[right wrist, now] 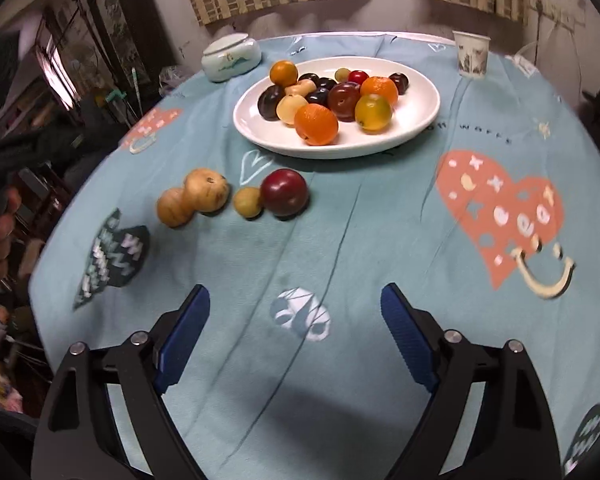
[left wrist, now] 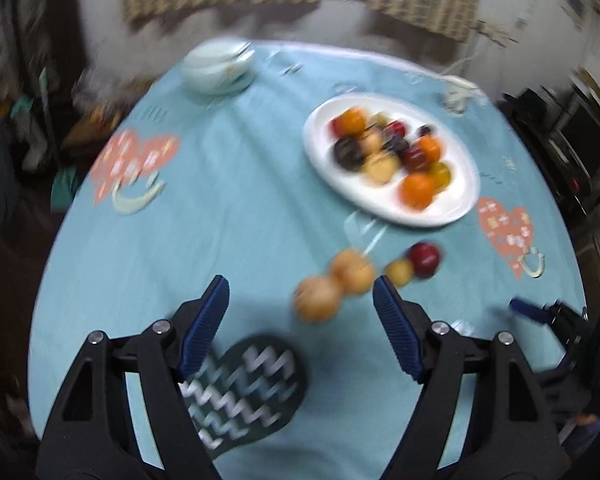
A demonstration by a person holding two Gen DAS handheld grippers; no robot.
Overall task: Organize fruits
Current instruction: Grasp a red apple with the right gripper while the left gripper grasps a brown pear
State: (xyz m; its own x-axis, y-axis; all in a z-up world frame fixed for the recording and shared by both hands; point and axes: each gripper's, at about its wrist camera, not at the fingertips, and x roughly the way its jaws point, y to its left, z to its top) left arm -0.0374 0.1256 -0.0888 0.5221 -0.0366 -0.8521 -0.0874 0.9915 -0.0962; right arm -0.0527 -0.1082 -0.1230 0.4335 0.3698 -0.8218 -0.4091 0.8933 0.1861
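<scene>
A white oval plate [right wrist: 420, 120] [left wrist: 452, 204] holds several fruits, among them an orange [right wrist: 316, 124] and dark plums. On the blue cloth in front of it lie two tan fruits [right wrist: 206, 190] [right wrist: 174, 207], a small yellow fruit [right wrist: 248, 201] and a dark red fruit [right wrist: 285, 192]. The left wrist view is blurred and shows them as tan fruits [left wrist: 352, 272] [left wrist: 318, 300], a yellow fruit [left wrist: 399, 272] and a red fruit [left wrist: 425, 260]. My left gripper [left wrist: 300, 292] is open and empty, just short of the tan fruits. My right gripper [right wrist: 296, 300] is open and empty, well short of the loose fruits.
A pale lidded bowl [right wrist: 230, 58] [left wrist: 218, 66] stands at the far left of the round table. A paper cup [right wrist: 471, 54] stands at the far right. The right gripper's tip [left wrist: 528, 310] shows at the table's right edge. Dark furniture surrounds the table.
</scene>
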